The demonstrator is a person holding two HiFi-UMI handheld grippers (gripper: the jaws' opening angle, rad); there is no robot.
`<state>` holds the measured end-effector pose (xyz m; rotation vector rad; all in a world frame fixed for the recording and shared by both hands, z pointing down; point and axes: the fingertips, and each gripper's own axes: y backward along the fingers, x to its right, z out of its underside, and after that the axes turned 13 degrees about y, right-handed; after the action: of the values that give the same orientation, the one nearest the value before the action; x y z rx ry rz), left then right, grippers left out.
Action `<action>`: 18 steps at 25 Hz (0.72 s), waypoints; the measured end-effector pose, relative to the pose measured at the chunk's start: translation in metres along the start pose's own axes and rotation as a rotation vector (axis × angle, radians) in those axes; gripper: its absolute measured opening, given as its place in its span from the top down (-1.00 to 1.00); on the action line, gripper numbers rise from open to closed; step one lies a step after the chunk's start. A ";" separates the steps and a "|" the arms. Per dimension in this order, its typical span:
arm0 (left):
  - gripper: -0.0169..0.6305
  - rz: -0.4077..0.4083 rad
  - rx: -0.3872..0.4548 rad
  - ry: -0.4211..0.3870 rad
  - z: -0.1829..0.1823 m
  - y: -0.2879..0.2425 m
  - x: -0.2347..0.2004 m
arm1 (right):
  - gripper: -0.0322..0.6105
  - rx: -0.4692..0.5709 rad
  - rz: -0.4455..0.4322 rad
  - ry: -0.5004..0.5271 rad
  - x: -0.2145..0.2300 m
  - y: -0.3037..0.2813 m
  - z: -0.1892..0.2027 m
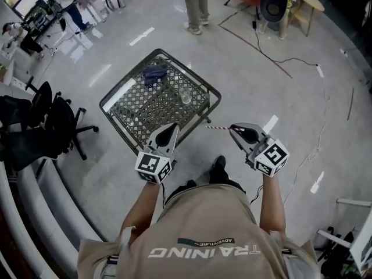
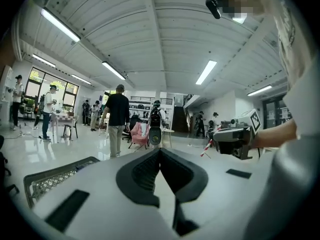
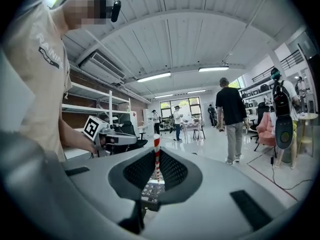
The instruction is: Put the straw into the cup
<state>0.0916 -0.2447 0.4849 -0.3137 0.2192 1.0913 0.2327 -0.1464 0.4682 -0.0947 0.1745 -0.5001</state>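
Note:
A clear cup [image 1: 185, 96] stands upright on the right part of a metal mesh table [image 1: 131, 112]. My right gripper [image 1: 233, 129] is shut on a red-and-white striped straw [image 1: 217, 127], which sticks out to the left, level, just off the table's near right edge. In the right gripper view the straw [image 3: 157, 156] stands between the jaws of the right gripper [image 3: 156, 153]. My left gripper [image 1: 172, 127] hovers over the table's near edge, its jaws closed with nothing in them [image 2: 160, 150]. From the left gripper view the right gripper [image 2: 233, 139] and the straw [image 2: 206, 148] show to the right.
A dark blue cloth [image 1: 155, 72] lies at the table's far side. Black office chairs [image 1: 40, 118] stand to the left, cables [image 1: 273, 57] run across the floor at the right, and a person [image 1: 195, 4] stands beyond the table.

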 end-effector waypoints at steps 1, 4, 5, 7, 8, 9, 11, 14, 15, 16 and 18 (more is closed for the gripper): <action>0.90 -0.011 0.004 0.003 -0.001 -0.008 -0.001 | 0.79 0.008 -0.008 0.013 0.012 -0.002 -0.001; 0.90 -0.051 0.031 0.008 -0.009 -0.029 -0.004 | 0.79 0.022 -0.029 0.056 0.048 -0.005 -0.003; 0.90 -0.068 0.047 0.009 -0.013 -0.037 -0.004 | 0.79 0.025 -0.040 0.062 0.059 -0.005 -0.003; 0.90 -0.097 0.081 0.008 -0.023 -0.054 0.000 | 0.79 0.029 -0.062 0.069 0.082 0.001 0.001; 0.90 -0.110 0.095 0.006 -0.029 -0.062 0.003 | 0.79 0.033 -0.074 0.068 0.092 0.003 0.003; 0.90 -0.122 0.107 0.003 -0.033 -0.068 0.004 | 0.79 0.039 -0.086 0.064 0.101 0.003 0.005; 0.90 -0.147 0.116 0.003 -0.038 -0.074 -0.002 | 0.79 0.049 -0.107 0.052 0.112 -0.004 0.008; 0.90 -0.195 0.099 0.026 -0.035 -0.079 -0.012 | 0.79 0.049 -0.151 0.028 0.124 -0.017 0.016; 0.90 -0.214 0.094 0.032 -0.035 -0.083 -0.013 | 0.79 0.046 -0.171 0.021 0.131 -0.019 0.019; 0.90 -0.232 0.093 0.038 -0.035 -0.088 -0.014 | 0.79 0.044 -0.189 0.016 0.139 -0.021 0.023; 0.90 -0.263 0.096 0.048 -0.037 -0.094 -0.017 | 0.79 0.044 -0.221 0.009 0.151 -0.025 0.026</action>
<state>0.1671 -0.3120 0.4696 -0.2744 0.2642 0.8117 0.3560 -0.2404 0.4756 -0.0692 0.1624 -0.7241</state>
